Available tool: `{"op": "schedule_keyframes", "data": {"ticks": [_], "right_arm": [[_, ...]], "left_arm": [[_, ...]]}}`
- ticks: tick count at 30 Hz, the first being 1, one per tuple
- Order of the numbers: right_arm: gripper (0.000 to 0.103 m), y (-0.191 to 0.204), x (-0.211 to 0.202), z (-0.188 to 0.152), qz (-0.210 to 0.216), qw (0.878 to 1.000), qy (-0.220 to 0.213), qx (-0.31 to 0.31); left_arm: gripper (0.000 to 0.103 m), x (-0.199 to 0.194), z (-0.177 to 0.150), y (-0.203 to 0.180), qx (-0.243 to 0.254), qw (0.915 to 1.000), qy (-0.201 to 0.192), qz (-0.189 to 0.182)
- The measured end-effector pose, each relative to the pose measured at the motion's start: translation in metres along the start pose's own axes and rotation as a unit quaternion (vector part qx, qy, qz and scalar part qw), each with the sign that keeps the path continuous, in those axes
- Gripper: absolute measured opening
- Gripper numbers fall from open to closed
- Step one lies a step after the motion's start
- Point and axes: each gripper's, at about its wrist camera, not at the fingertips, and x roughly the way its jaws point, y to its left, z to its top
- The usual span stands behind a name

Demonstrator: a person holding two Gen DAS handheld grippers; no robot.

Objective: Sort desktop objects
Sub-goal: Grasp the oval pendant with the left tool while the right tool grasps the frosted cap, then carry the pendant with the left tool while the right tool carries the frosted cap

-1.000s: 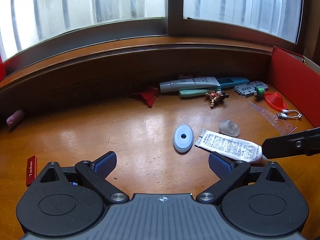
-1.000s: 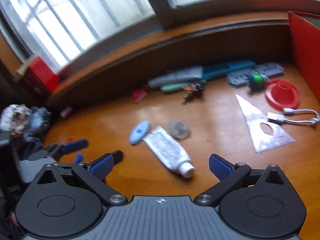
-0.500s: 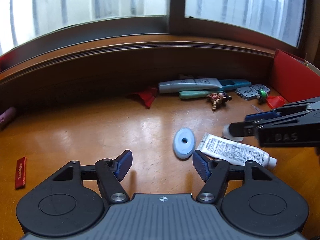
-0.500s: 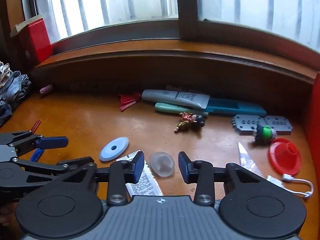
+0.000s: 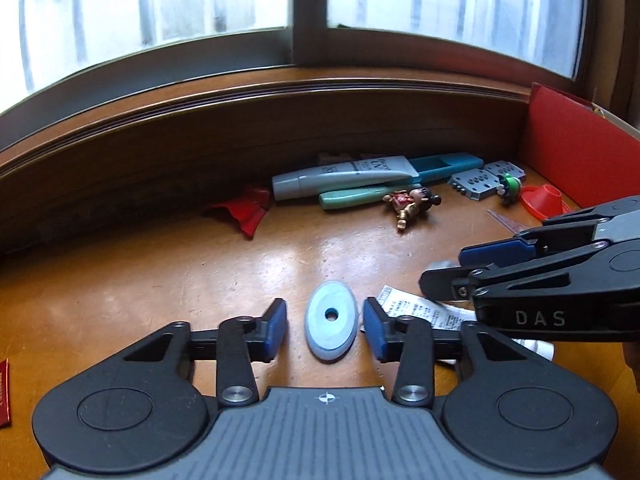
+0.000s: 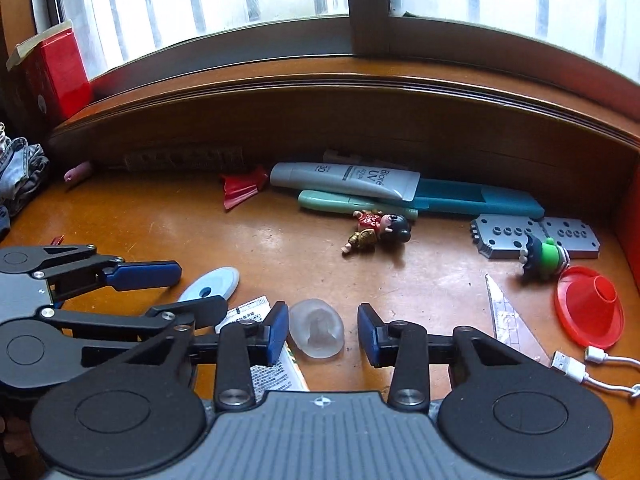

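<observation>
- Left wrist view: the left gripper (image 5: 325,326) has narrowed from wide to a moderate gap over the last second and advanced; the blue disc (image 5: 330,319) now lies between its pads, flat on the desk (image 5: 160,280); a small gap shows on each side, so no contact yet; judged ready to close; the right gripper (image 5: 472,268) has entered from the right, above the white tube (image 5: 416,308).
- Right wrist view: the right gripper (image 6: 323,330) has likewise narrowed and now straddles the translucent pebble (image 6: 317,333); the left pad sits just beside it, the right pad stands apart; nothing is held; the left gripper (image 6: 180,288) straddles the blue disc (image 6: 212,285); both pickups appear imminent.
</observation>
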Motion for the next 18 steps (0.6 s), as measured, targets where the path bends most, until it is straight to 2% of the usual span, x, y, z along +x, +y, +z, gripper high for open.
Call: {"op": "schedule_keyframes", "data": {"ticks": [2,5,11,18], "right_arm": [[0.041,0.001,0.000,-0.001,0.001,1.000,-0.004,-0.002],[0.030,0.004,0.002,-0.003,0.005,1.000,-0.009,-0.008],[0.021,0.006,-0.001,-0.003,0.003,1.000,-0.011,-0.001],[0.021,0.003,-0.011,-0.003,0.007,1.000,-0.017,0.014]], "left_arm": [[0.031,0.000,0.001,-0.001,-0.002,1.0000,-0.001,-0.001],[0.031,0.000,0.001,-0.001,-0.009,1.0000,0.000,-0.001],[0.030,-0.010,0.003,0.000,-0.019,0.9998,-0.002,-0.004],[0.031,-0.021,0.008,-0.004,-0.015,0.9999,-0.009,0.000]]}}
